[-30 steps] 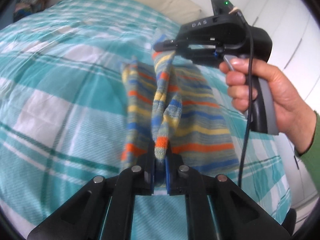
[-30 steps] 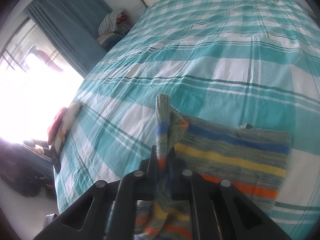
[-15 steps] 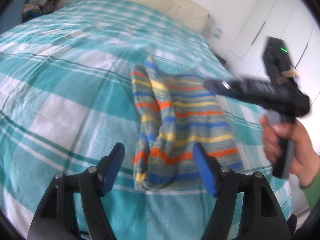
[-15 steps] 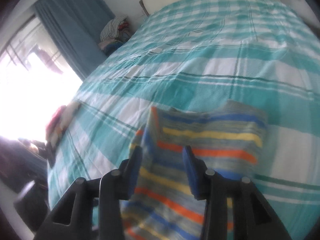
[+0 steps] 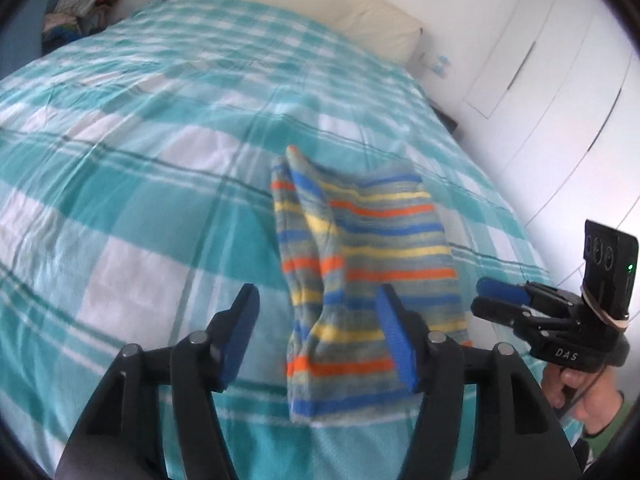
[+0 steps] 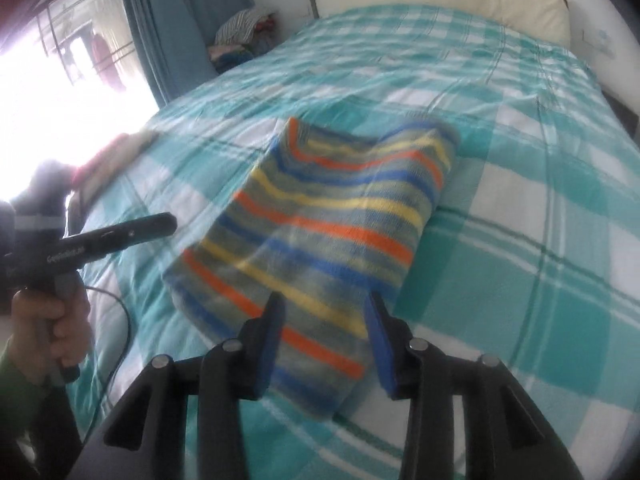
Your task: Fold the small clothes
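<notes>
A striped knit garment (image 5: 360, 264) in grey, blue, yellow and orange lies folded on the teal plaid bed cover (image 5: 140, 168); one edge is doubled over along its left side. It also shows in the right wrist view (image 6: 320, 232). My left gripper (image 5: 320, 340) is open and empty, held above the garment's near edge. My right gripper (image 6: 324, 336) is open and empty, above the garment's near corner. It also shows in the left wrist view (image 5: 492, 300), to the right of the garment. My left gripper shows in the right wrist view (image 6: 160, 226), left of the garment.
A cream pillow (image 5: 304, 12) lies at the head of the bed. A pile of clothes (image 5: 84, 4) sits beyond the bed's far left corner. White cupboard doors (image 5: 560, 100) stand on the right. A blue curtain (image 6: 168, 28) and a bright window are on the left.
Both grippers were shut on the garment's edge and held it up. They have opened, let it drop folded onto the bed, and pulled back and apart.
</notes>
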